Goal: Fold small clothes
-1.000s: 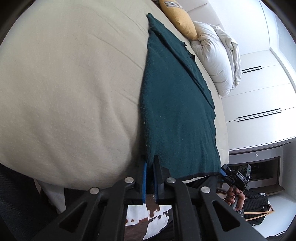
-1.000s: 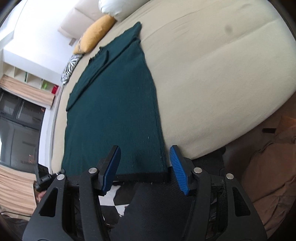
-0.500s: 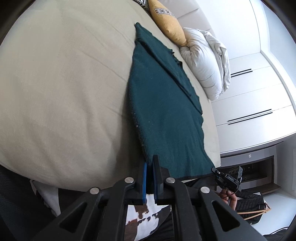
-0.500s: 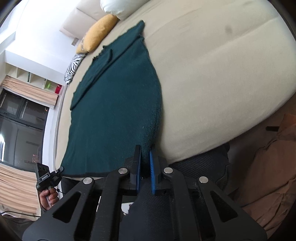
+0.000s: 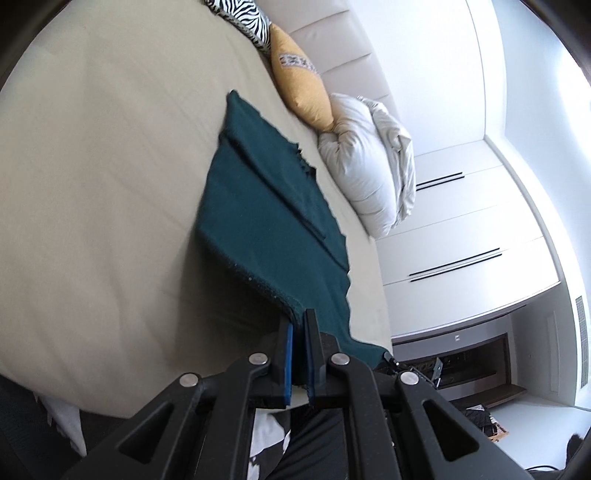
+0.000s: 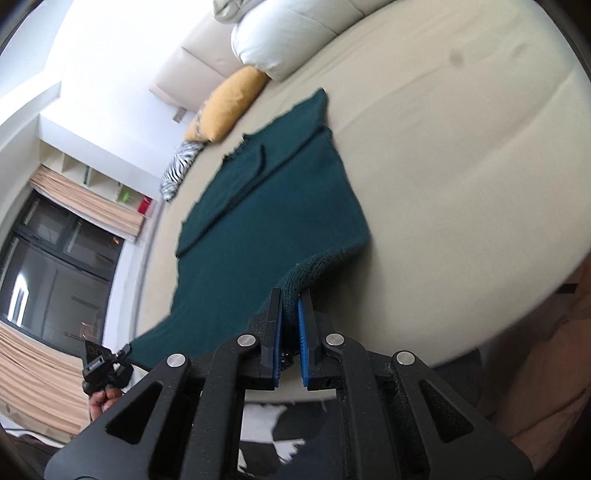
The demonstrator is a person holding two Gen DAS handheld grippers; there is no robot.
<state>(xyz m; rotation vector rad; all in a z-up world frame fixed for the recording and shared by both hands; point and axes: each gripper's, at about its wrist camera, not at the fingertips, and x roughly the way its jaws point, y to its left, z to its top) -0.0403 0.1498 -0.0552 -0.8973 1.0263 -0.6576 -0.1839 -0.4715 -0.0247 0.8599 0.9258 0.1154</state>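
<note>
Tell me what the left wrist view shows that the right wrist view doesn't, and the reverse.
Only the left wrist view shows the white drawers and the crumpled duvet. Only the right wrist view shows the dark window, the wall shelves and a white pillow. Both show the green garment on the bed, the yellow cushion, the zebra cushion, and a gripper clamped on the garment's near edge: left gripper, right gripper.

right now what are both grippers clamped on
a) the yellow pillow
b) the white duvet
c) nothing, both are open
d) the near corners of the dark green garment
d: the left gripper and right gripper each pinch a near corner of the dark green garment, lifting its edge off the bed.
</note>
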